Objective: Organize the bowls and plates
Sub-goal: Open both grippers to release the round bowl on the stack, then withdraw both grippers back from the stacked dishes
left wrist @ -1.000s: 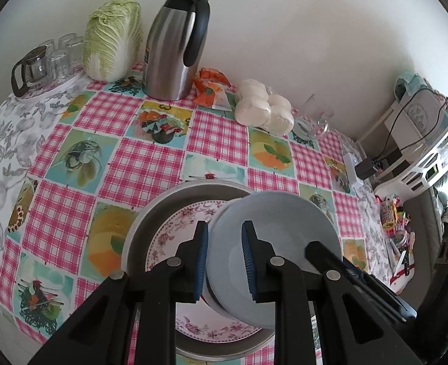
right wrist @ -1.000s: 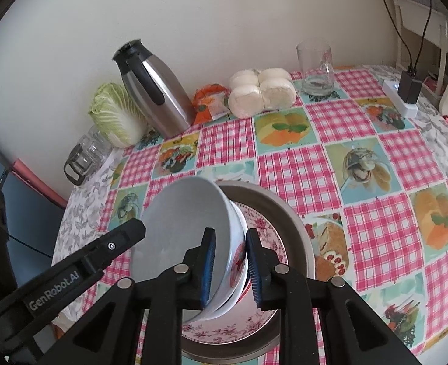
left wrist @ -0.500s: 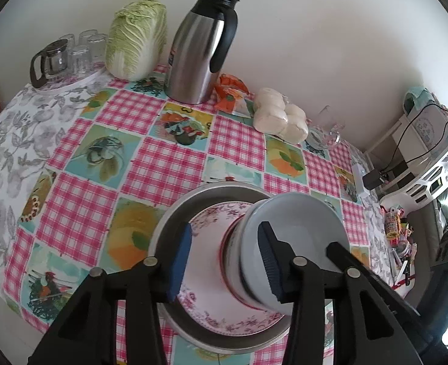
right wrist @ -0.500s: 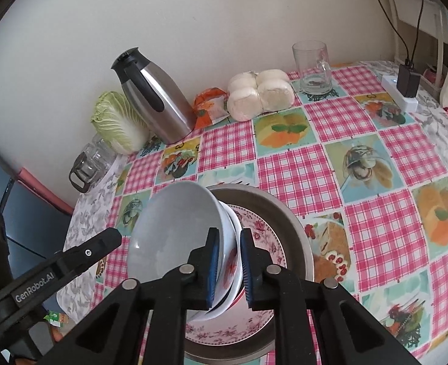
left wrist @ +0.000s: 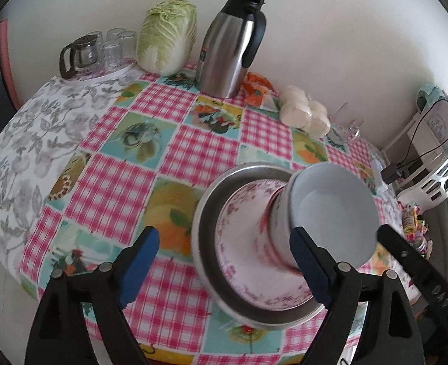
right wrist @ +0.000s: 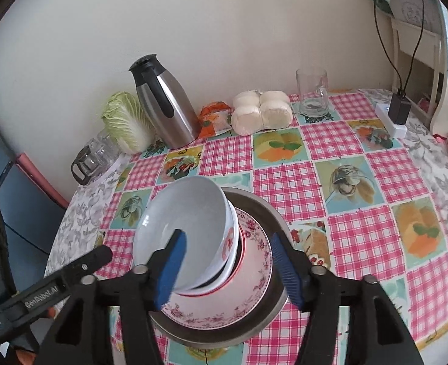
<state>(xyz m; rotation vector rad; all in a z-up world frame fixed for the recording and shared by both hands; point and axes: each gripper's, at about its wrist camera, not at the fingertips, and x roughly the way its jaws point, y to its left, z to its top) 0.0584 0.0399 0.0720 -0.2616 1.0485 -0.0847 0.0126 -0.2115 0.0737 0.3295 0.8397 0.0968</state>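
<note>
Stacked bowls nested on a floral plate in a metal basin, both tongs released.

The surface [left wrist: 108, 164], under a pink-checked fruit-print cloth, meets a white wall; a steel thermos jug [left wrist: 231, 45] and napa cabbage [left wrist: 166, 36] stand at the back. Compared with a second earlier, the left tongs [left wrist: 224, 261] and right tongs [right wrist: 228, 269] have just been opening and now gape wide, gripping nothing. The bowls [right wrist: 187, 231] sit in the basin [right wrist: 266, 213]: right of the left tongs' gap, within the right tongs' gap, untouched by pads.
</note>
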